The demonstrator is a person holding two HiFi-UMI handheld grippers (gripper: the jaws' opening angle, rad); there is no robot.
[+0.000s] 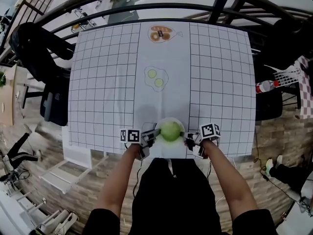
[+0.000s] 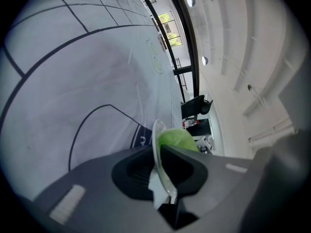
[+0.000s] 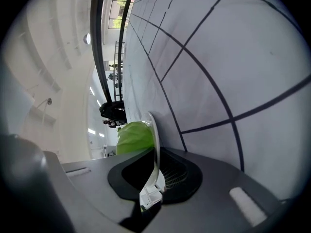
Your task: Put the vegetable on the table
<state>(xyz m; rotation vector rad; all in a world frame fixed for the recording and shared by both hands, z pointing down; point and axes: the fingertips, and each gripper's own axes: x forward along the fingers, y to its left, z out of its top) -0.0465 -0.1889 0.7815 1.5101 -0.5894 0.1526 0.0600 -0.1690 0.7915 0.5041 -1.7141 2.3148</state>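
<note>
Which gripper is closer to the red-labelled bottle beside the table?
Right. The right gripper clamps the plate rim nearest the bottle; the left gripper clamps the opposite rim.

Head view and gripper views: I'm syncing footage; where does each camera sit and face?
Head view: on the person's head, looking down at the table; forearms, left tongs, right tongs show.
Left gripper view: rides the left tongs, looking along its jaws clamped on the plate rim.
Right gripper view: rides the right tongs, clamped on the opposite rim.
All three share the vegetable on the plate.
</note>
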